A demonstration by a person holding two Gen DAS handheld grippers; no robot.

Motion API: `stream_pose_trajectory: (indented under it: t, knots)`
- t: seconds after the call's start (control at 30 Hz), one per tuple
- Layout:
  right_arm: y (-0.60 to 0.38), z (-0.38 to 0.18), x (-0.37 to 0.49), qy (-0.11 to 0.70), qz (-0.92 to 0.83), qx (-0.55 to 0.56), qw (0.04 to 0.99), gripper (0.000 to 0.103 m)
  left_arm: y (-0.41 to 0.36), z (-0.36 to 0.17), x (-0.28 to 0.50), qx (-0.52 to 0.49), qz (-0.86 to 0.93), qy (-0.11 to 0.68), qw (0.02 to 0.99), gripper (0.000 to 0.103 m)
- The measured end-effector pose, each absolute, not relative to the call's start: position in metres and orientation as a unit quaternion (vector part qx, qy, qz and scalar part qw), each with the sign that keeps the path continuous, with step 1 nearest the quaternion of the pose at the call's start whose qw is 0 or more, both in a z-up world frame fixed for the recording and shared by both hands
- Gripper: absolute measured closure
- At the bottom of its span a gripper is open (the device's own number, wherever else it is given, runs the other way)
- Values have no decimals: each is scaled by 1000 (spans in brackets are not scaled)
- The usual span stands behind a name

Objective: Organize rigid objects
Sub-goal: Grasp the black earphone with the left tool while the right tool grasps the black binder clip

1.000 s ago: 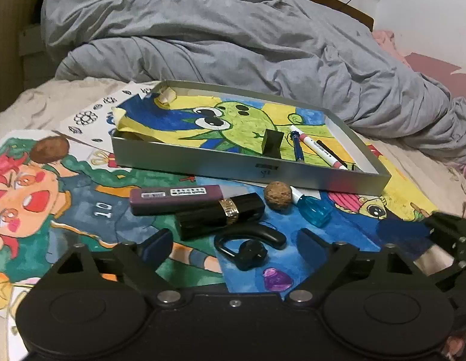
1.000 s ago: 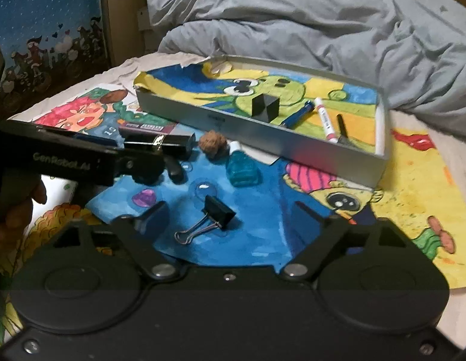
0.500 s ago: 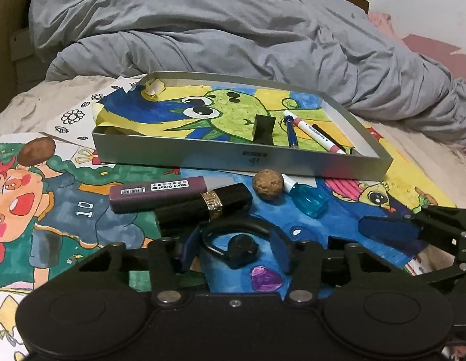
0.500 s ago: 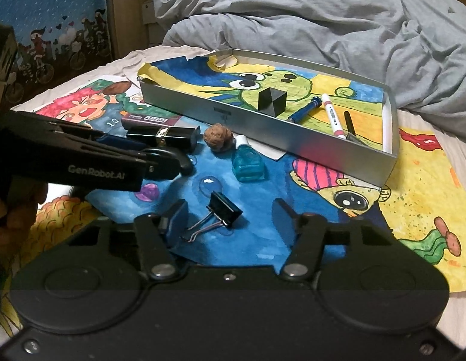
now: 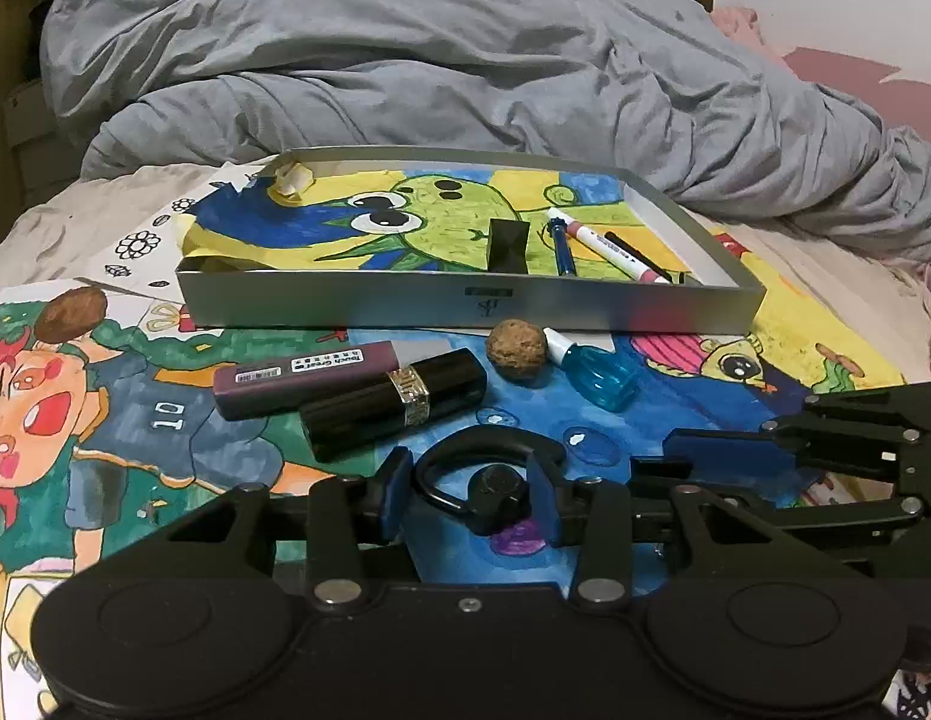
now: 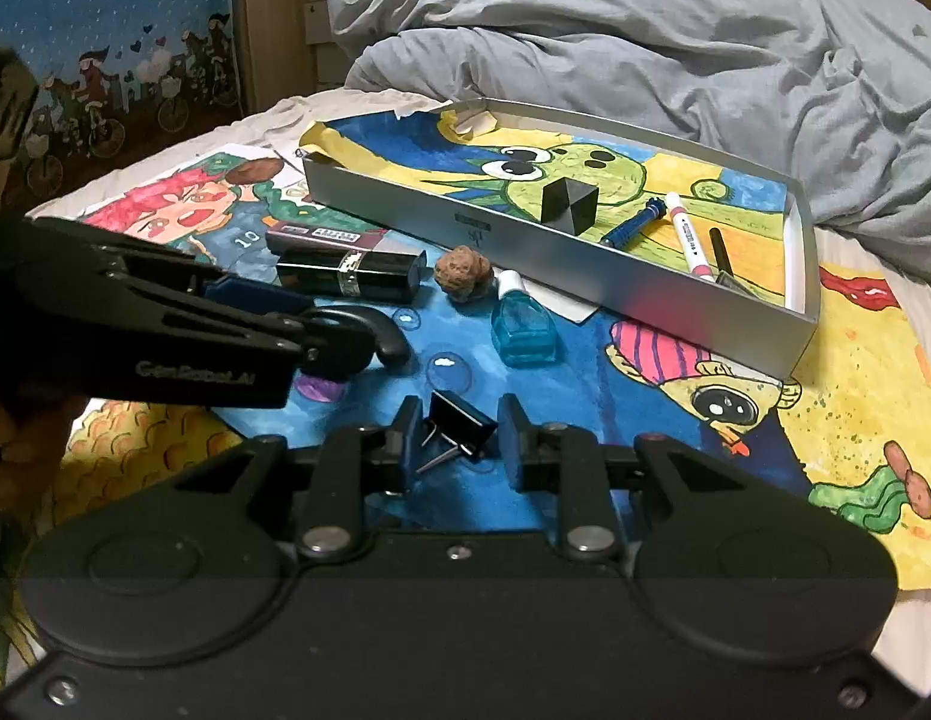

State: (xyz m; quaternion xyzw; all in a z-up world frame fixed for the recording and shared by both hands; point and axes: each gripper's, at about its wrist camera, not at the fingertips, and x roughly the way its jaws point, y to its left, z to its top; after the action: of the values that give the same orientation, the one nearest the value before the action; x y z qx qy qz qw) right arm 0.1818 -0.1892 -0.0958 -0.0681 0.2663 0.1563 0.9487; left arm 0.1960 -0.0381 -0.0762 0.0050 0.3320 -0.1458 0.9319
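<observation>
My left gripper is closing, and its blue pads touch both sides of a black ear-hook earpiece lying on a painted sheet. My right gripper is closing too, pads against a black binder clip on the blue drawing. Beyond them lie a black lipstick, a purple tube, a walnut and a small blue bottle. A silver tray behind holds a black cube, a blue pen and a marker.
A rumpled grey duvet rises behind the tray. Painted sheets cover the bed surface. Another brown nut lies far left. A hand holds the left gripper's handle. A blue poster hangs on the wall.
Both pairs of jaws have closed in from wide open: the left around the earpiece, the right around the binder clip. Neither hand has shifted much.
</observation>
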Motion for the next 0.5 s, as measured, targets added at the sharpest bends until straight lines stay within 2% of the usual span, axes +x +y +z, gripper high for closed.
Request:
stream_pose_trajectory:
  t: [0.27, 0.33, 0.5]
  knots:
    - [-197, -85, 179, 261, 147, -55, 952, 84, -39, -60, 185, -4, -132, 324, 937, 60]
    - [-202, -79, 178, 256, 144, -51, 955, 96, -41, -55, 182, 0, -128, 318, 939, 60]
    - [-218, -67, 178, 246, 133, -26, 960, 96, -48, -37, 179, -3, -120, 296, 948, 60]
